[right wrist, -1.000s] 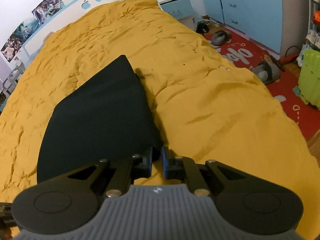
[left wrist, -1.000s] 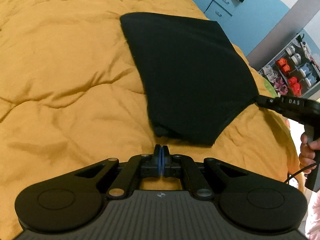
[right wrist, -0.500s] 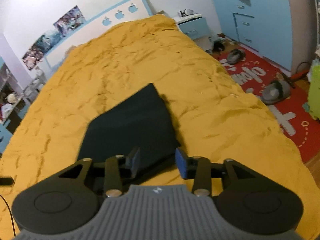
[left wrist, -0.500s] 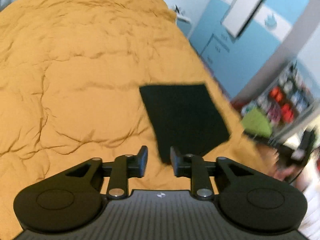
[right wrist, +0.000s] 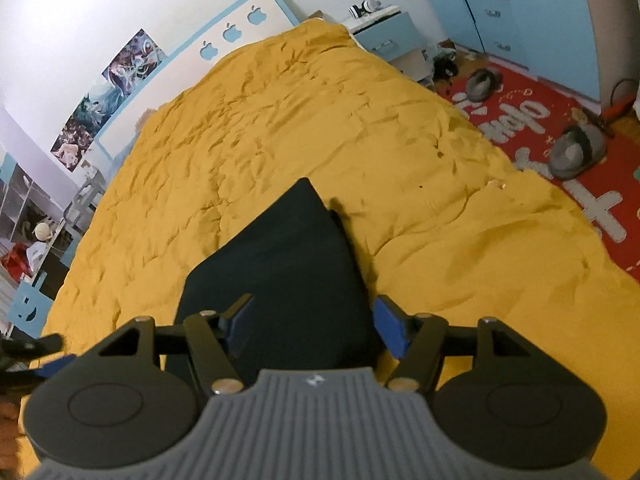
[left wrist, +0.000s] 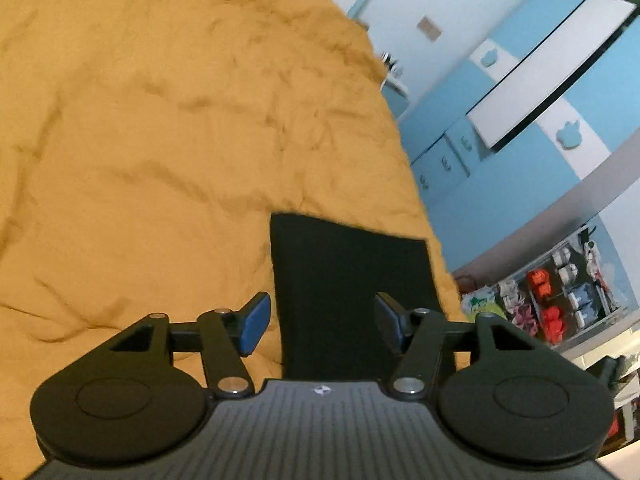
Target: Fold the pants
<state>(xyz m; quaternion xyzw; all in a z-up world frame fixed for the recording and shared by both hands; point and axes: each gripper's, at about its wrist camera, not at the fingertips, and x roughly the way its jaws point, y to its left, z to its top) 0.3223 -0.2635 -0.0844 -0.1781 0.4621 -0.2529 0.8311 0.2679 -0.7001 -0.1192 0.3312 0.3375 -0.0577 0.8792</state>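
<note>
The black pants [left wrist: 352,280] lie folded into a flat compact shape on the yellow bedspread [left wrist: 160,140]. My left gripper [left wrist: 320,328] is open and empty, raised above the near edge of the pants. In the right wrist view the folded pants [right wrist: 288,264] lie just ahead of my right gripper [right wrist: 312,328], which is open and empty above their near edge. The other gripper's tip [right wrist: 36,348] shows at the far left edge of that view.
The bed's right side drops to a red rug [right wrist: 560,120] with slippers [right wrist: 572,152]. A blue nightstand [right wrist: 384,36] and blue wardrobe [left wrist: 500,160] stand beyond the bed. A shelf of small items [left wrist: 560,300] is at right. The headboard [right wrist: 224,40] is at the far end.
Both grippers have let go of the pants, opened wide and lifted up and back. The pants now lie flat on the bed, farther below both cameras.
</note>
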